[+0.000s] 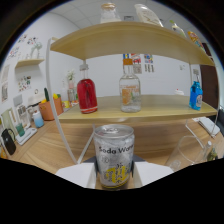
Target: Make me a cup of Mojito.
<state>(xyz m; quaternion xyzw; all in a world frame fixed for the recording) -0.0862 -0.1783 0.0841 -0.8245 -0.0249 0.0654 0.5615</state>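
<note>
On the shelf (150,112) beyond stand a red bottle (87,92), a clear bottle (130,90) and, far right, a blue bottle (195,95). The claw (114,175) points level at the shelf, its fingers pinching a soda water can (114,155) upright between them, above the worktop (45,150).
</note>
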